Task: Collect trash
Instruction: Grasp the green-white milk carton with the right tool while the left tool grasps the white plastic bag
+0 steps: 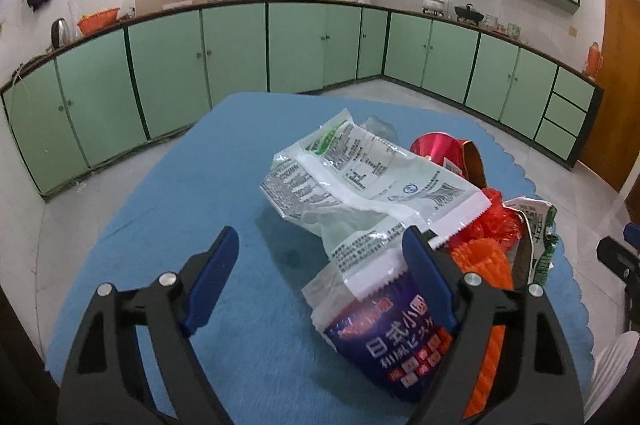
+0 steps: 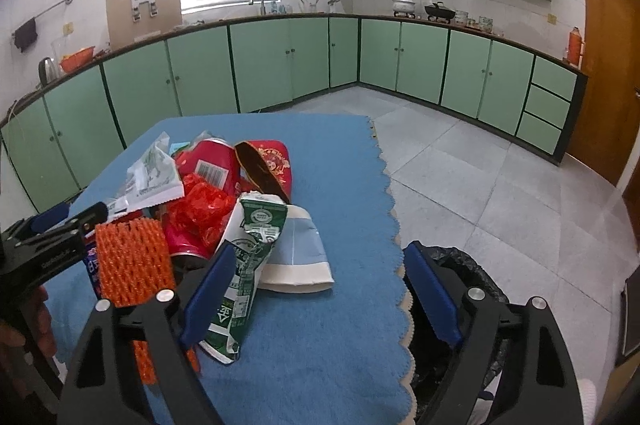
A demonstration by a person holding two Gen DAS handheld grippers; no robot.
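Both hand-held grippers, left [image 1: 320,257] and right [image 2: 320,277], gape wide, holding nothing, over the trash pile [image 2: 200,201] on the blue desk [image 2: 320,345].

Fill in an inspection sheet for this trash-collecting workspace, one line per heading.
Surface: blue scalloped cloth covering the table.
Job's things: pile with white wrapper, purple packet, orange foam net, green carton, red can; black-lined bin beside the table.
Clutter: folded pale cloth.
Grippers: left gripper open at the pile; right gripper open, empty.
Cables: nothing seen.
Surroundings: green kitchen cabinets.
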